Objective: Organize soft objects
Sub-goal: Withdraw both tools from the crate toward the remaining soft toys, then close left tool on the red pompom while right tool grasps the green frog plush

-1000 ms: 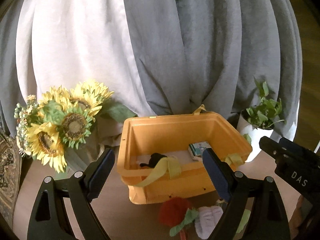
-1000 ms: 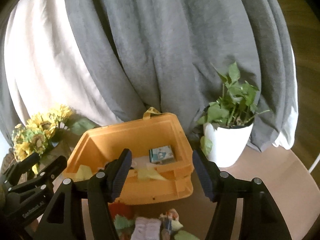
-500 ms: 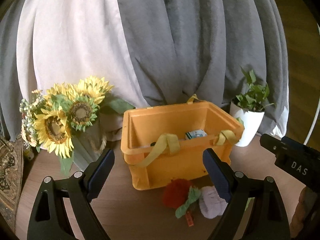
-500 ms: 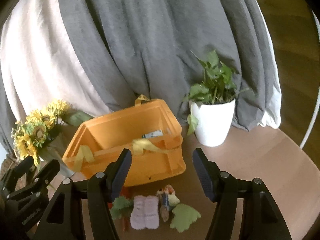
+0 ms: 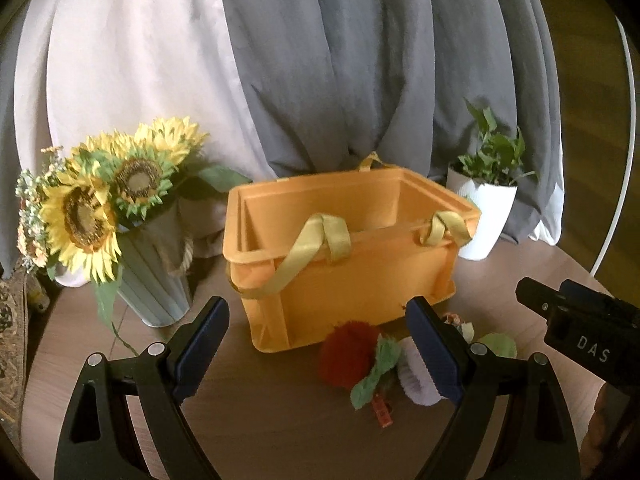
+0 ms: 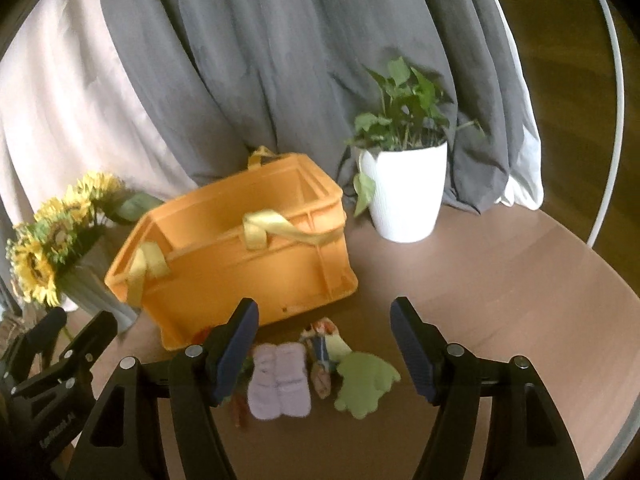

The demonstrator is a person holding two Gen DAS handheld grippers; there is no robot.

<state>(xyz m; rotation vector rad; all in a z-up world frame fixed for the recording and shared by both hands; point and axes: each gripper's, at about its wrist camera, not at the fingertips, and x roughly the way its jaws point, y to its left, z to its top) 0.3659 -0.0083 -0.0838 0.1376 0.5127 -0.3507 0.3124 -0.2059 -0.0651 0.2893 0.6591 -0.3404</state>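
Observation:
An orange crate (image 5: 352, 264) with yellow strap handles stands mid-table; its inside is hidden from this low angle. In front of it lie a red fluffy toy (image 5: 348, 354), a green leaf-shaped cloth (image 5: 378, 372) and a lilac fuzzy piece (image 5: 412, 376). The right wrist view shows the lilac piece (image 6: 280, 380) lying folded, a small doll (image 6: 324, 356) and a pale green plush (image 6: 364, 380). My left gripper (image 5: 316, 312) hangs open above the table, short of the red toy. Just above the doll my right gripper (image 6: 324, 312) is open too, nothing between its fingers.
A vase of sunflowers (image 5: 152, 280) stands left of the crate. A white pot with a green plant (image 6: 404, 196) stands to its right. Grey and white drapes hang behind. The round brown table (image 6: 520, 300) curves away at the right.
Both grippers have sunk and drawn back from the crate. Its inside is no longer visible. The soft items in front have come fully into view. The right jaws stand slightly wider.

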